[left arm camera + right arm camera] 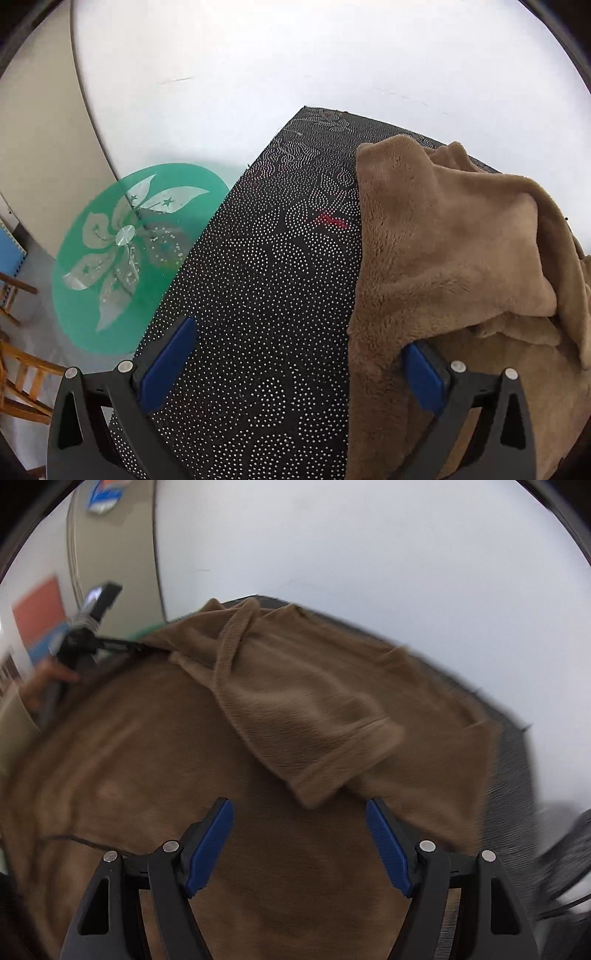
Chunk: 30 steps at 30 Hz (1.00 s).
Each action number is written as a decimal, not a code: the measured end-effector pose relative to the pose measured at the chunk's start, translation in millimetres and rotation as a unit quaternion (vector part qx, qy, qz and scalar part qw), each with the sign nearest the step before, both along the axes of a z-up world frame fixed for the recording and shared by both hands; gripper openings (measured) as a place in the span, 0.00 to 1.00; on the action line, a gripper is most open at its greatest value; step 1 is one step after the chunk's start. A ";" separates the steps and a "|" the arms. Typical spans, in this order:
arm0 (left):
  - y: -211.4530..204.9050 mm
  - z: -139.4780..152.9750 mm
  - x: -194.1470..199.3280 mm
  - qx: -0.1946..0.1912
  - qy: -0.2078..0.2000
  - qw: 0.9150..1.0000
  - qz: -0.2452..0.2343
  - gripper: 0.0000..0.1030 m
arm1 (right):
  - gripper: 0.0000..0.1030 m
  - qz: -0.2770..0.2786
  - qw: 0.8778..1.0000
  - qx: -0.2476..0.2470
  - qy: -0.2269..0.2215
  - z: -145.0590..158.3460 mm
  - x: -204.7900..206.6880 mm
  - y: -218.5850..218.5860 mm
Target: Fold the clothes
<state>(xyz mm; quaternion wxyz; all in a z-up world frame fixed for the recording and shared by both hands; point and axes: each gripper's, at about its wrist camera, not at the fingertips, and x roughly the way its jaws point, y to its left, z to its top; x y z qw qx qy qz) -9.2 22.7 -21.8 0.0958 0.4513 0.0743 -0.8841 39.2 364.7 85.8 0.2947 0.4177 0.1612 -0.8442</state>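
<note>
A brown fleece garment (450, 251) lies on a black mat with white dot patterns (266, 280), covering the mat's right side. My left gripper (299, 354) is open over the mat, its right finger at the garment's left edge. In the right wrist view the same garment (184, 760) fills the middle, with a sleeve (317, 716) folded across its body. My right gripper (299, 834) is open and empty, just above the garment near the sleeve's cuff. The left gripper (96, 642) shows at the garment's far left edge, held by a hand.
The mat lies on a white round table (258, 62). A green glass disc with a white flower pattern (133, 254) sits at the mat's left edge. Wooden chair parts (22, 384) stand lower left. A wall with posters (40, 613) is beyond.
</note>
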 end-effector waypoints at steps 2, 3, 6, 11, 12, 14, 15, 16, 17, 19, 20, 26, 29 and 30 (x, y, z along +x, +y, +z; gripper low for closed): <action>0.6 -0.5 0.1 0.011 0.000 1.000 0.000 1.00 | 0.66 -0.015 0.999 -0.023 -0.030 -9.6 -14.1 3.0; -1.2 -0.8 0.0 0.017 0.001 1.000 0.000 1.00 | 0.57 -0.024 0.998 -0.032 -0.044 -14.6 -21.0 5.2; -2.6 -2.7 0.8 0.023 0.002 1.000 0.000 1.00 | 0.38 -0.050 0.994 -0.059 -0.075 -24.7 -37.3 12.5; -1.2 -3.9 0.7 0.019 0.001 1.000 0.002 1.00 | 0.35 -0.041 0.991 -0.089 -0.087 -24.2 -40.6 8.2; -1.9 -4.7 -0.3 0.018 0.002 1.000 0.003 1.00 | 0.35 -0.037 0.992 -0.091 -0.084 -23.6 -40.3 5.8; -1.4 -5.1 -0.9 0.017 0.002 1.000 0.004 1.00 | 0.35 -0.035 0.991 -0.099 -0.080 -23.4 -40.7 3.6; -1.2 -4.9 -0.6 0.017 0.002 1.000 0.004 1.00 | 0.35 -0.035 0.991 -0.106 -0.079 -22.6 -40.8 2.5; -1.0 -4.7 -0.3 0.017 0.003 1.000 0.005 1.00 | 0.35 -0.036 0.990 -0.111 -0.078 -21.9 -41.3 2.0; -0.8 -4.4 0.0 0.017 0.003 1.000 0.005 1.00 | 0.35 -0.037 0.990 -0.116 -0.073 -19.7 -41.2 0.3; -0.7 -4.2 0.2 0.017 0.003 1.000 0.005 1.00 | 0.18 -0.038 0.990 -0.123 -0.059 -13.7 -40.2 -3.6; -0.8 -4.2 0.1 0.017 0.003 1.000 0.006 1.00 | 0.18 -0.039 0.991 -0.123 -0.045 -8.0 -38.5 -5.2; -0.7 -4.7 -0.5 0.016 0.004 1.000 0.007 1.00 | 0.15 -0.032 0.992 -0.125 0.009 22.5 -33.6 -13.5; -0.3 -4.7 -0.6 0.016 0.004 1.000 0.007 1.00 | 0.16 -0.032 0.994 -0.107 0.014 18.6 -41.8 -17.2; -0.2 -4.8 -0.6 0.016 0.004 1.000 0.007 1.00 | 0.16 -0.031 0.994 -0.100 0.012 15.5 -45.6 -18.9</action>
